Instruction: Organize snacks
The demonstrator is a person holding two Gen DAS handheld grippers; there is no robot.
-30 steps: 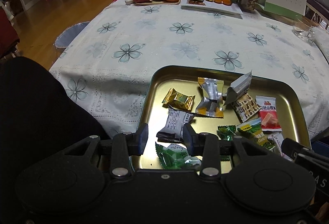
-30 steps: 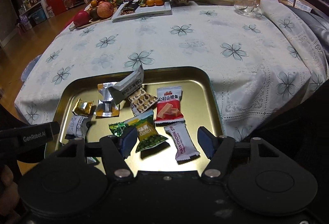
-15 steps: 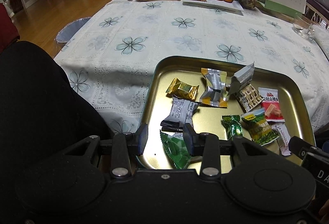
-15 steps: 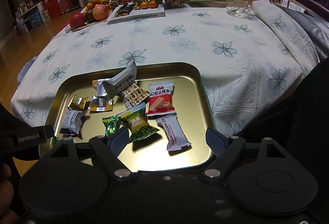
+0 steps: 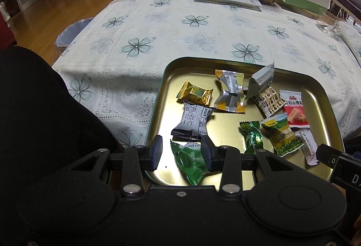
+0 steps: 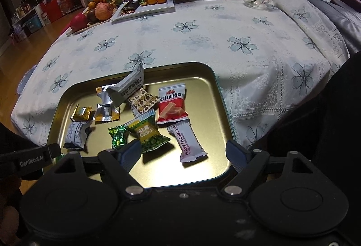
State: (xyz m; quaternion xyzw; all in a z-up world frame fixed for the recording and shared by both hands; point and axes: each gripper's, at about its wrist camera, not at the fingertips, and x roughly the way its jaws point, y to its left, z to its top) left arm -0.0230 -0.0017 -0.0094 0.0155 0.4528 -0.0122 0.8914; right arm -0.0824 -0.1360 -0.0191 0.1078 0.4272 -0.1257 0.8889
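Both grippers hover open and empty over the gold tray (image 5: 320,92); the left gripper (image 5: 182,152) (straddling the green mint packet (image 5: 191,161)) should close next, while the right gripper (image 6: 182,153) waits.

1. The right gripper (image 6: 183,154) hangs over the near edge of the gold tray (image 6: 216,79), its jaws wide apart.
2. Between them, slightly ahead, lies the white hawthorn bar (image 6: 188,143); it seems untouched.
3. The garlic pea packet (image 6: 149,133) lies just beyond the left finger (image 6: 128,155).
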